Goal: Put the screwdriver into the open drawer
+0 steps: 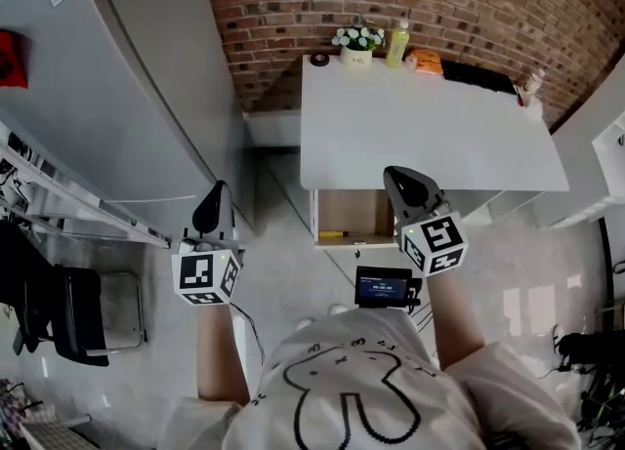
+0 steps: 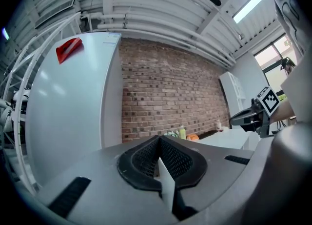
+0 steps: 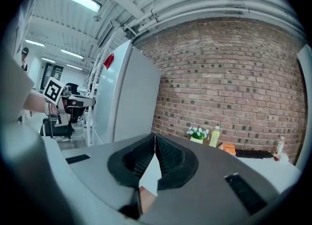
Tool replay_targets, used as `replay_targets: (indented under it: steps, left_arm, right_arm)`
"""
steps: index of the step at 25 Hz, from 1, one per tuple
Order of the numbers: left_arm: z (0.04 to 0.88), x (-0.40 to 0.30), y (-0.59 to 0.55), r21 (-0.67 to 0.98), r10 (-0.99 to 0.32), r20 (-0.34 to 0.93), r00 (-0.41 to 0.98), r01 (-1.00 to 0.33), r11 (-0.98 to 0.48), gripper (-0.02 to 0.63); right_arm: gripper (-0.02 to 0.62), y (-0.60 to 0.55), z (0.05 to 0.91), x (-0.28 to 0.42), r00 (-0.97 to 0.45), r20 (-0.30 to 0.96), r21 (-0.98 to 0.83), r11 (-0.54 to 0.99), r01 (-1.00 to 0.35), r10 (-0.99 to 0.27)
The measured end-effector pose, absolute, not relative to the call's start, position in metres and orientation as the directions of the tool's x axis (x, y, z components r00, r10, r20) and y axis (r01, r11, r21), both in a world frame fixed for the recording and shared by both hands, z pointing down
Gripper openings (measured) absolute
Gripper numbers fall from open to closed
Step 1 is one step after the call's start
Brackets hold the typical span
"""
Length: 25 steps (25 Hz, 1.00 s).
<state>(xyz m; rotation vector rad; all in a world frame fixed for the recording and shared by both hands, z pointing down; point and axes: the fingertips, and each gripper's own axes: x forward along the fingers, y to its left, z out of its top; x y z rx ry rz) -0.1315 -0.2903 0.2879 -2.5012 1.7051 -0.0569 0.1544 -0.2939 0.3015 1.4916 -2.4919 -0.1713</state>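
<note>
In the head view a yellow-handled screwdriver (image 1: 334, 234) lies inside the open wooden drawer (image 1: 354, 217) under the front edge of the white table (image 1: 430, 131). My right gripper (image 1: 402, 183) hangs above the drawer's right part, shut and holding nothing. My left gripper (image 1: 215, 206) is off to the left over the floor, well clear of the drawer, also shut and empty. In the left gripper view the left gripper (image 2: 159, 141) points at the brick wall; the right gripper (image 3: 154, 138) does the same in its own view. The drawer does not show in either gripper view.
A tall grey fridge (image 1: 117, 97) stands at the left, with a black chair (image 1: 68, 316) and a metal rack nearby. On the table's far edge sit a flower pot (image 1: 356, 46), a green bottle (image 1: 396, 44), an orange pack and a black keyboard (image 1: 479, 76). A white cabinet (image 1: 596, 160) is at the right.
</note>
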Motion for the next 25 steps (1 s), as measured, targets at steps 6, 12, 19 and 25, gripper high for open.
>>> replay_targets:
  steps: [6,12,19,25]
  left_arm:
    - [0.277,-0.137,-0.296,-0.132,-0.932,-0.061,0.357,-0.928,-0.347,0.011]
    - [0.269,-0.136,-0.297,-0.138,-0.931,-0.081,0.356,-0.929,-0.343,0.011]
    - [0.264,-0.127,-0.294,-0.150,-0.927,-0.086,0.366,-0.924,-0.351,0.011]
    - [0.262,-0.120,-0.288,-0.159,-0.926,-0.083,0.367,-0.923,-0.351,0.011]
  right_arm:
    - [0.021,-0.296,0.273,0.155,-0.441,0.033,0.253,0.435,-0.864,-0.897]
    - [0.021,-0.289,0.257,0.153,-0.445,-0.027,0.285,0.420,-0.862,-0.895]
    - [0.020,-0.282,0.252,0.155,-0.445,-0.043,0.291,0.415,-0.862,-0.894]
    - [0.020,-0.277,0.254,0.159,-0.446,-0.029,0.291,0.419,-0.860,-0.894]
